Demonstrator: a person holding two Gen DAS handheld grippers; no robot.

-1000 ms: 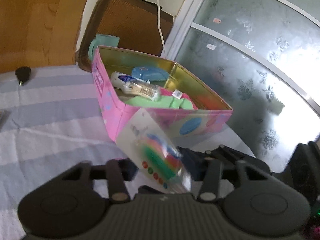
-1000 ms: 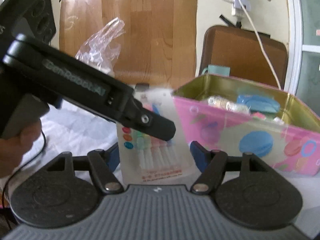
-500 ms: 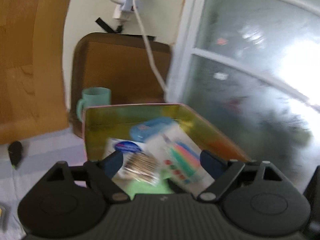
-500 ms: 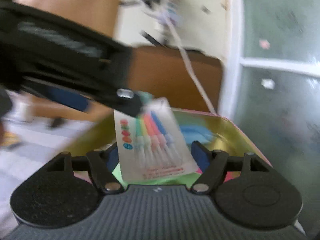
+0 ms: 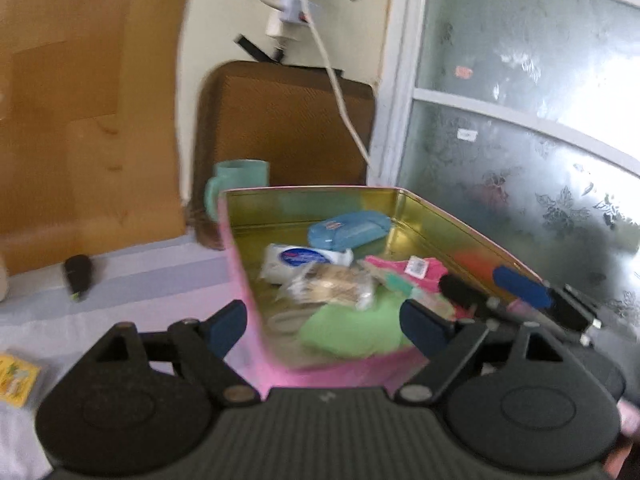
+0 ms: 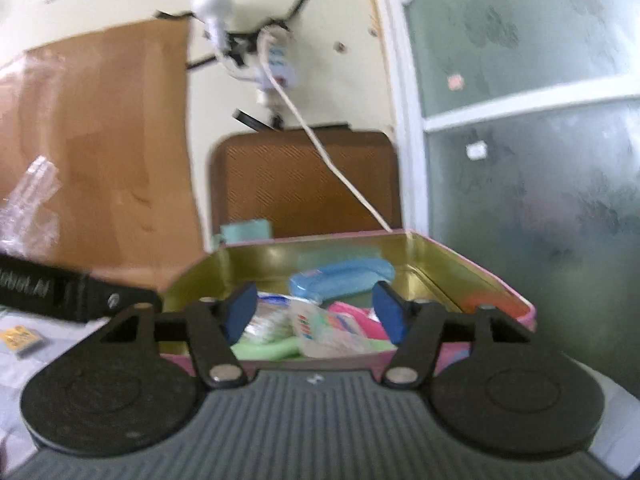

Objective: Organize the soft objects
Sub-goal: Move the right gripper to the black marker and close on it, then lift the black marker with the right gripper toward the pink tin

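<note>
**A:** What has changed since a second ago?

**B:** The clear packet of coloured brushes was pinched in my left claw above the worktop, just outside the pink tin. Now it lies inside the tin, on the heap of soft things near the front wall, and neither claw has hold of it.

**A:** How do your claws stand?

**B:** My left claw is spread wide with nothing in it, its two blue pads either side of the tin's near left corner. My right claw has just been closing a little, yet it is open too; the packet shows between its pads, but they are clear of it.

**A:** What else is in the tin?

**B:** A green cloth at the front, a pink cloth toward the right wall, a blue pouch by the back wall, a white tissue pack and a clear bag of sticks in the middle.

**A:** Around it?

**B:** A mint cup behind the tin's back left corner, a yellow box at the worktop's left edge.
</note>
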